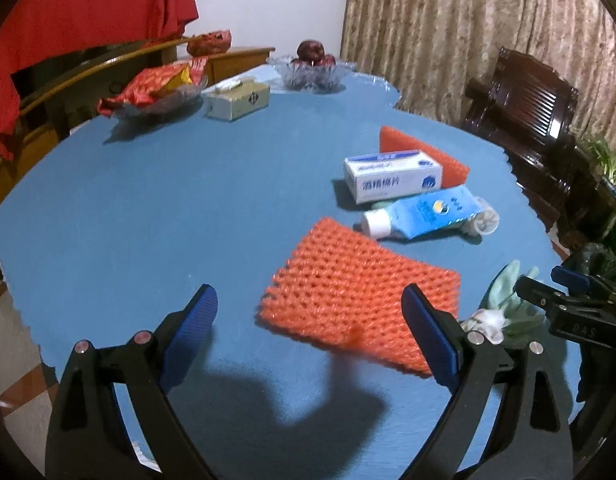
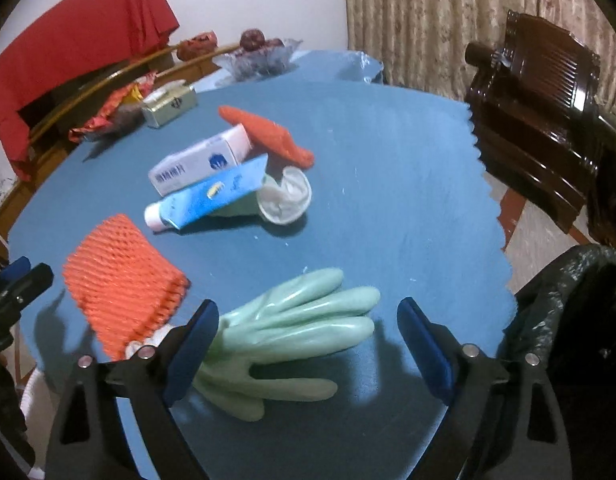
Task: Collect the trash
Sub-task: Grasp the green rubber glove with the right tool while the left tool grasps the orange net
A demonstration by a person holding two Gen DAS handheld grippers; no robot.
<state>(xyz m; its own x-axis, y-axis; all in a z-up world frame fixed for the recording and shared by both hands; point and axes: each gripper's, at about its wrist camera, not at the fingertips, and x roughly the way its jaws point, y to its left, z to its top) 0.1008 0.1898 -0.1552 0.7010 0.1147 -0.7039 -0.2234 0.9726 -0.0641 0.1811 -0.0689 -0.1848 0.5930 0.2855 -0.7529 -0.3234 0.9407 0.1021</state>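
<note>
An orange foam net (image 1: 359, 300) lies on the blue table (image 1: 168, 200) just ahead of my left gripper (image 1: 309, 336), which stands open above it with nothing held. A pale green rubber glove (image 2: 292, 328) lies between the wide jaws of my right gripper (image 2: 308, 344); the left pad is close to its cuff, the right pad apart, so the gripper is open. Farther back lie a white box (image 1: 391, 176), a blue tube (image 1: 423, 210), a second orange net (image 1: 427, 156) and a second, rolled glove (image 2: 286, 196). The right gripper shows in the left view (image 1: 571, 304).
A black trash bag (image 2: 575, 312) hangs at the table's right edge. At the far side stand a glass bowl of red snack packets (image 1: 156, 88), a tissue box (image 1: 236, 100) and a glass bowl of dark fruit (image 1: 311, 68). A dark wooden chair (image 1: 527, 120) stands to the right.
</note>
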